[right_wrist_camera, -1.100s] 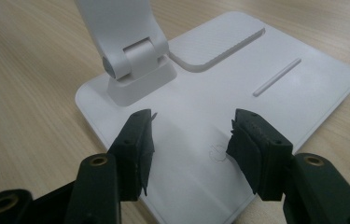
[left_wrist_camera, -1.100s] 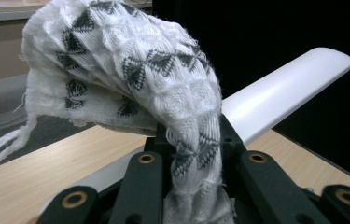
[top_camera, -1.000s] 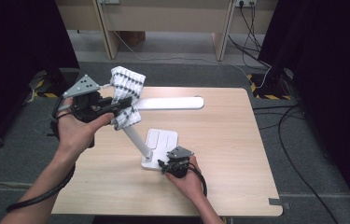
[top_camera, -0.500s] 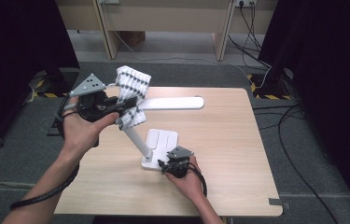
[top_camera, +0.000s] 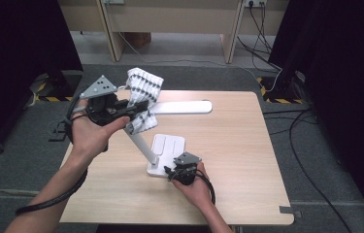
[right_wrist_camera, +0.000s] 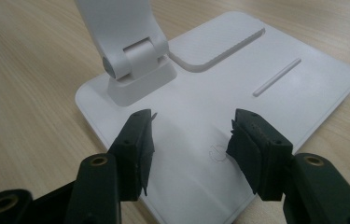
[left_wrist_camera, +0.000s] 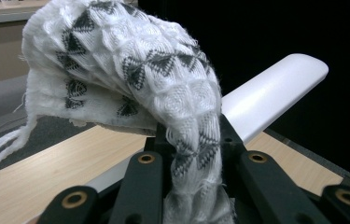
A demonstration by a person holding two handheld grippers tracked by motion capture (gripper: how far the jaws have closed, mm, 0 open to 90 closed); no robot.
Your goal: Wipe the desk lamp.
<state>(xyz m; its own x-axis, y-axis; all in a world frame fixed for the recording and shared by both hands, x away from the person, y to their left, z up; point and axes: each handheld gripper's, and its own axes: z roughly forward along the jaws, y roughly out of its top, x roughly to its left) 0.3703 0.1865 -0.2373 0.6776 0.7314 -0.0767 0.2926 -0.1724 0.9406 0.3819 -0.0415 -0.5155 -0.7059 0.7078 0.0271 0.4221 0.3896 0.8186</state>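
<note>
We take the white lamp as our landmark. It stands on the wooden counter, a bit toward our side of the middle.

To the left of the lamp, above its slanted arm, we hold up our left gripper. Its jaws are squeezed tight on a white cloth with dark little triangles. In the left gripper view the cloth bunches up between the jaws and flops over the top of them. A small loop of thread hangs at its edge. The cloth sits right by the top of the lamp's arm, where the long flat light bar begins. We cannot tell if the cloth touches the lamp there.

We think the job now is wiping the lamp with the cloth. To do it well, we should press softly and slide the cloth along the bar, so the lamp does not tip or fold.

Lower down, at the near edge of the lamp's flat base, sits our right gripper. In the right gripper view its jaws are wide apart and hold nothing. They hover just over the base, one on each side of the little power mark. We cannot tell if they touch it. We think this hand should keep the base from sliding.
</note>
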